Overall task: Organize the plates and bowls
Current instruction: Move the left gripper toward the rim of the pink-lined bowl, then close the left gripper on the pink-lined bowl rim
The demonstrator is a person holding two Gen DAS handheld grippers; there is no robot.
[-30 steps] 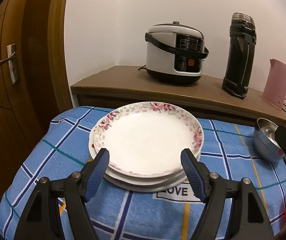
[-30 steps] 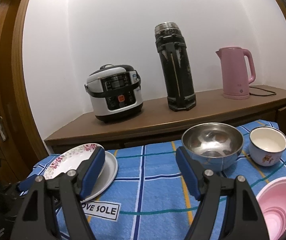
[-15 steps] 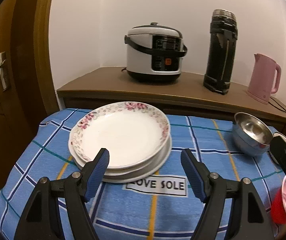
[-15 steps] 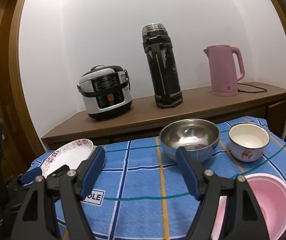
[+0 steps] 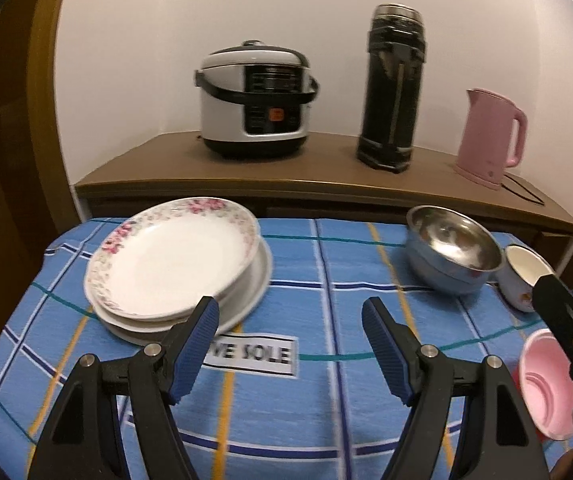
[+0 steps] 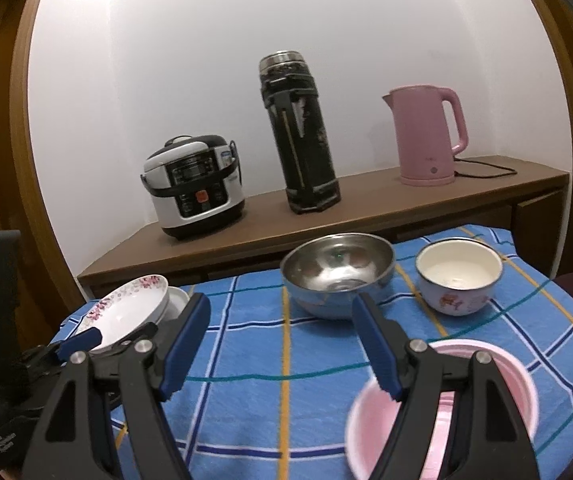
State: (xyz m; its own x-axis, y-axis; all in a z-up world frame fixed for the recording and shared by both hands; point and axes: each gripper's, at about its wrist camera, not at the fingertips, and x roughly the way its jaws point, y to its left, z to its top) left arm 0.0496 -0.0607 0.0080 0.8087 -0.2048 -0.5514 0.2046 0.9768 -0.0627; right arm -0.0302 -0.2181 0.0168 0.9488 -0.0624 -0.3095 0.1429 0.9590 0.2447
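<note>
Two empty grippers, left (image 5: pixel 290 344) and right (image 6: pixel 280 344), jaws apart. Plates (image 5: pixel 174 260) look stacked at ten o'clock; next we nest bowls, steel bowl (image 6: pixel 336 274) at twelve.

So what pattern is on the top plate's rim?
Pink flowers around the rim of the white top plate, clearest in the left wrist view.

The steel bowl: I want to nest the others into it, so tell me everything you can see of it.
The steel bowl is round, shiny metal with a mirror-like inside and a bluish outer wall. It stands upright and looks empty on the blue checked tablecloth, near the table's back edge. The white enamel bowl sits close beside it; contact is unclear. No gripper touches it.
</note>
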